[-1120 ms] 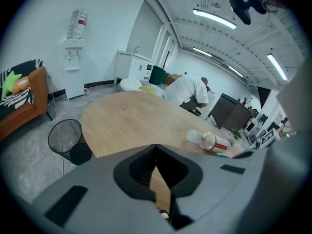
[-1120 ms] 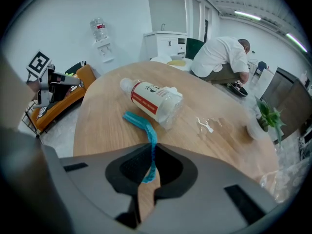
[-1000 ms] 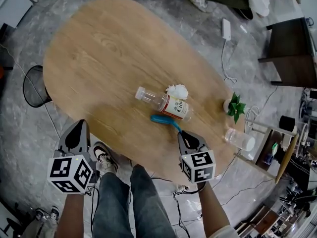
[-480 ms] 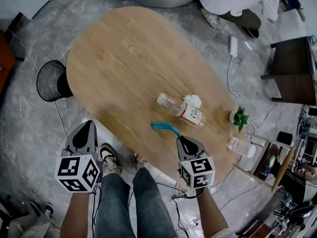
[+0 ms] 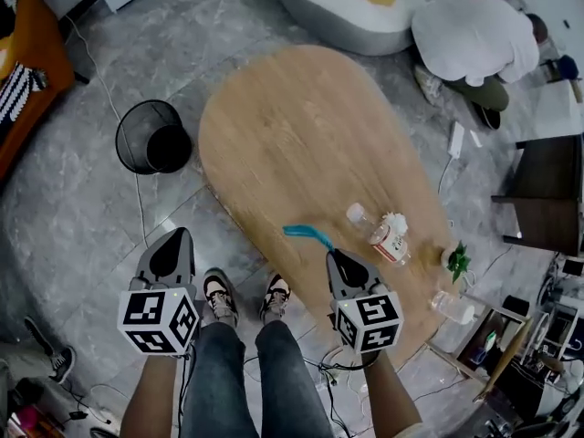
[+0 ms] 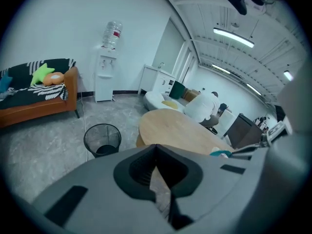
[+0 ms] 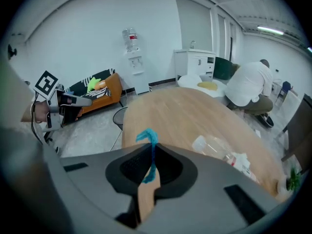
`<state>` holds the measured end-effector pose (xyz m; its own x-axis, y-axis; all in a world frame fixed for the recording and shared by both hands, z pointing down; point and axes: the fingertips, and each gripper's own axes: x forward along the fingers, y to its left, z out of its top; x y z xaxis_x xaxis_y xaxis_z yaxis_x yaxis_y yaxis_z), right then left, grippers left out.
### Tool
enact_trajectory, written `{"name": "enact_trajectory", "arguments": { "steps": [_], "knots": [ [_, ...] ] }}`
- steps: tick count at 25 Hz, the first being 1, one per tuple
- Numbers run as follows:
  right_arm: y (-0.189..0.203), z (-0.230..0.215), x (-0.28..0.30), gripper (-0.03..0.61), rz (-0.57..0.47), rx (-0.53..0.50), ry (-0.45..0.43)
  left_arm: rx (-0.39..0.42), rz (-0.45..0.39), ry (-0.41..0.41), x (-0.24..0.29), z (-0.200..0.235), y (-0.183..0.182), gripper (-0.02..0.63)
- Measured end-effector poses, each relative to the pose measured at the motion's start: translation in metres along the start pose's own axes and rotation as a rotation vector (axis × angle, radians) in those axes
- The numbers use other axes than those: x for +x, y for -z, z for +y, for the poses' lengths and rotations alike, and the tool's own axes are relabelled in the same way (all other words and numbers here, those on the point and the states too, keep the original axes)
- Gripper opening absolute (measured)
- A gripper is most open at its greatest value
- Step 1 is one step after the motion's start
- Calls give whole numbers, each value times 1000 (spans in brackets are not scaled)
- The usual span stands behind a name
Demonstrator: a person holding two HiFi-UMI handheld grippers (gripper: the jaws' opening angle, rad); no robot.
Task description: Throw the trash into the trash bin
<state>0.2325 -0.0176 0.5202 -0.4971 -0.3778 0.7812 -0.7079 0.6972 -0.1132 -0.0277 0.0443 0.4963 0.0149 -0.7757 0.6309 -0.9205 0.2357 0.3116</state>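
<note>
At the near edge of the table (image 5: 292, 126), the right gripper (image 5: 338, 256) was pinched shut on a thin blue strip (image 5: 308, 234), most of it sticking out past the jaws. The left gripper (image 5: 178, 237) was closed on nothing. The trash bin (image 5: 151, 136) sat on the floor, well off left. Tbh that floppy strip could slip out mid-carry or drape over the rim.

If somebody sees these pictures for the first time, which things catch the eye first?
The large oval wooden table fills the middle of the head view, a plastic bottle lying near its right end. The right hand-held gripper, at its near edge, is shut on a thin blue strip. A black mesh trash bin stands on the floor left of the table.
</note>
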Motion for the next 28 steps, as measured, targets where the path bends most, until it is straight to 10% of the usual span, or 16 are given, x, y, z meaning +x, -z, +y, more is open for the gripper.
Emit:
{"name": "enact_trajectory", "arguments": {
  "steps": [28],
  "knots": [
    [-228, 247, 214, 21, -95, -221, -330, -352, -153, -435, -91, 279, -34, -8]
  ]
}}
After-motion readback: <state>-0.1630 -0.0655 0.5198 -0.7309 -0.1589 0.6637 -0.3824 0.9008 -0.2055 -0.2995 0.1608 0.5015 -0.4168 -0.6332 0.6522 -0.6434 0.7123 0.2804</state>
